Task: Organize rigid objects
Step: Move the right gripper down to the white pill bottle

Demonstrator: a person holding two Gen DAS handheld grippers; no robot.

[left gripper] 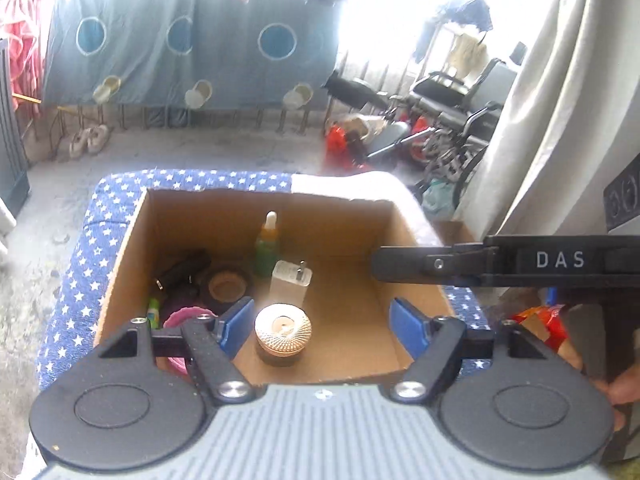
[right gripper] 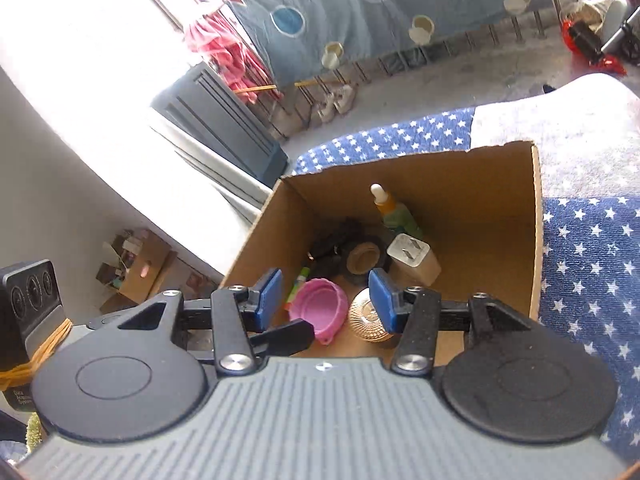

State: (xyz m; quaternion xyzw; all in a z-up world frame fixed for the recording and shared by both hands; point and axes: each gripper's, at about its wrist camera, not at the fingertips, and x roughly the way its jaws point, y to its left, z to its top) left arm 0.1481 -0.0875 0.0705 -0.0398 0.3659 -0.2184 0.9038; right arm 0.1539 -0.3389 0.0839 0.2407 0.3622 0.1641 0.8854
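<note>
Gold-lidded jar (left gripper: pixel 283 335) stands on the floor of the cardboard box (left gripper: pixel 416 224), just below and ahead of the left hand-held gripper (left gripper: pixel 322 326), whose jaws are spread, nothing between. Beyond it: white charger plug (left gripper: pixel 291 277), dropper bottle (left gripper: pixel 267 246), tape roll (left gripper: pixel 227 286); pink bowl (right gripper: pixel 318 309) to the side. Right hand-held gripper (right gripper: pixel 325 300) part open, empty. Jar looks just deposited. Next move probably calls for fetching another loose item outside the box.

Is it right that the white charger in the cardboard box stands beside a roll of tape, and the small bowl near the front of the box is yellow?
Not quite. The bowl is pink, not yellow; the right wrist view shows it clearly. The rest holds: the white charger stands beside the roll of tape inside the cardboard box.
</note>
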